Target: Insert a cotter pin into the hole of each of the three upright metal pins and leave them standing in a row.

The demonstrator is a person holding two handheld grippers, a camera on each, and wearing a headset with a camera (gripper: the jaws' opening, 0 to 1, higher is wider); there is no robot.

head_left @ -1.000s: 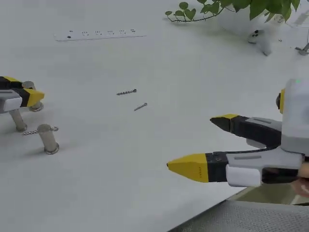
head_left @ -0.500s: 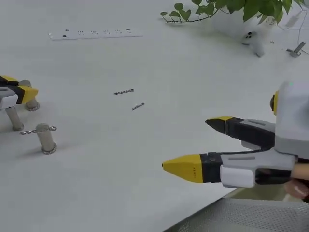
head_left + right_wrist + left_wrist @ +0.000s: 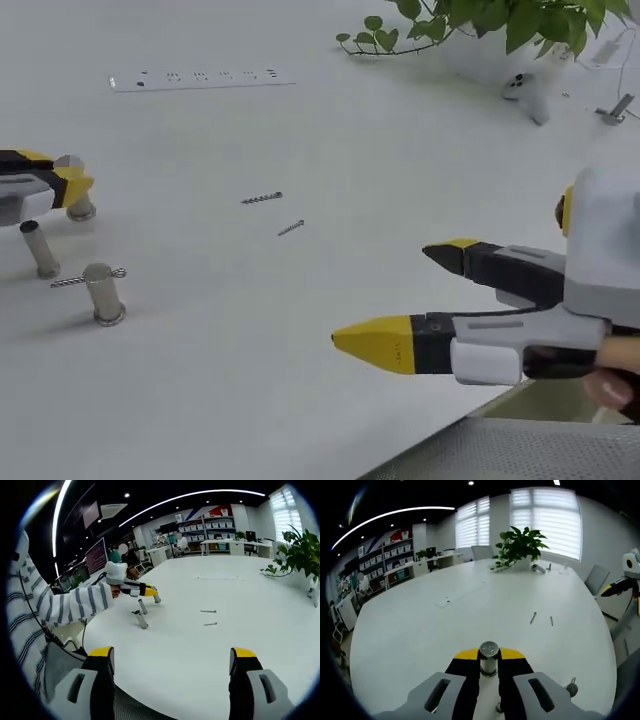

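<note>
**Left gripper** [image 3: 74, 187]: jaws pressed together on the head of the held metal pin [image 3: 489, 657], yellow tips to either side of it. The pin stands upright with its foot on the white table [image 3: 330, 120]. A striped sleeve [image 3: 75, 605] runs back from this tool.

**Second metal pin** [image 3: 40, 250]: upright, just below the left gripper's jaws in the head view and apart from them. It looks bare, though at this size its hole cannot be made out.

**Third metal pin** [image 3: 103, 293]: upright, near the second and on the side away from the left gripper. The fitted cotter pin [image 3: 88, 279] runs crosswise through its top.

**Loose cotter pins:** the longer loose cotter pin [image 3: 262, 198] and the shorter loose cotter pin [image 3: 291, 228] lie flat on the table. They are between the two tools, ahead of the left gripper's tips and well apart from them.

**Right gripper** [image 3: 380, 295]: jaws spread wide, nothing between them, held above the near table edge. The loose cotter pins lie ahead of its tips.

**Power strip** [image 3: 200, 77]: flat on the table, beyond both tools.

**Plant** [image 3: 470, 18]: at the far edge, beyond the right gripper.
</note>
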